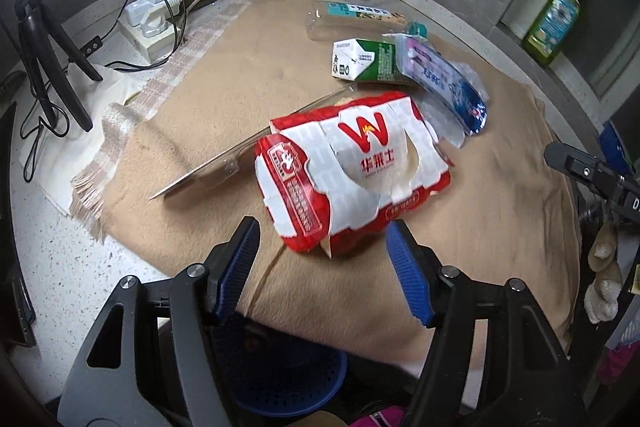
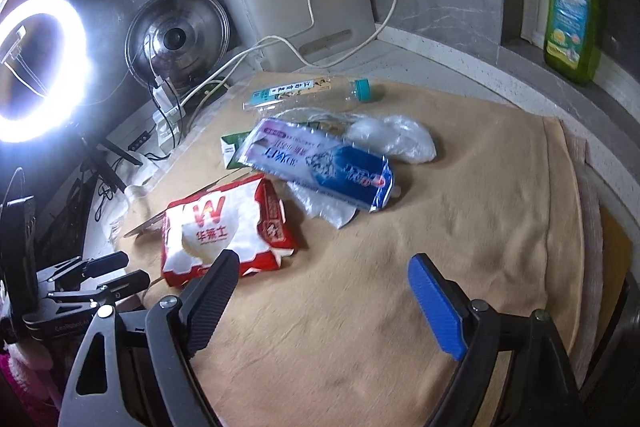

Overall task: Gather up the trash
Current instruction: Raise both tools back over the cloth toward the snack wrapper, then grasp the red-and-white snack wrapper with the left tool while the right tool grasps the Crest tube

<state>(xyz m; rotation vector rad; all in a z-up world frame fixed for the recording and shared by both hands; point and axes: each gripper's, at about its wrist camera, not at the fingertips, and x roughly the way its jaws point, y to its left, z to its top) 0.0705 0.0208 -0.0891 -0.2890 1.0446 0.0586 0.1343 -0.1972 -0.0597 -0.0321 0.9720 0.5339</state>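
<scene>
- Left wrist view: the left hand-held gripper (image 1: 322,241) hangs spread, pinching nothing, its blue pads either side of the near edge of a red-and-white paper food wrapper (image 1: 352,175) lying on the tan blanket (image 1: 200,99) that covers the tabletop.
- At 1 o'clock from the wrapper sit one green-and-white carton (image 1: 362,61), one blue-and-white flat pack (image 1: 444,83) leaning over it, and one clear plastic bottle (image 1: 352,17) on its side; at 9 o'clock lies one clear flat plastic piece (image 1: 224,163).
- The wrapper looks light, crumpled and soft (likely to collapse when squeezed); its raised near fold seems the best hold.
- Right wrist view: the right hand-held gripper (image 2: 322,291) is spread wide over bare blanket (image 2: 400,307), holding nothing.
- The wrapper (image 2: 224,227) lies at 10 o'clock from it; the flat pack (image 2: 320,165), the bottle (image 2: 308,93), the carton (image 2: 234,147) and one crumpled clear bag (image 2: 394,137) cluster near 12 o'clock.
- Count across both views: six pieces of trash, one of each. The bottle would likely roll and slip; the bag is flimsy.
</scene>
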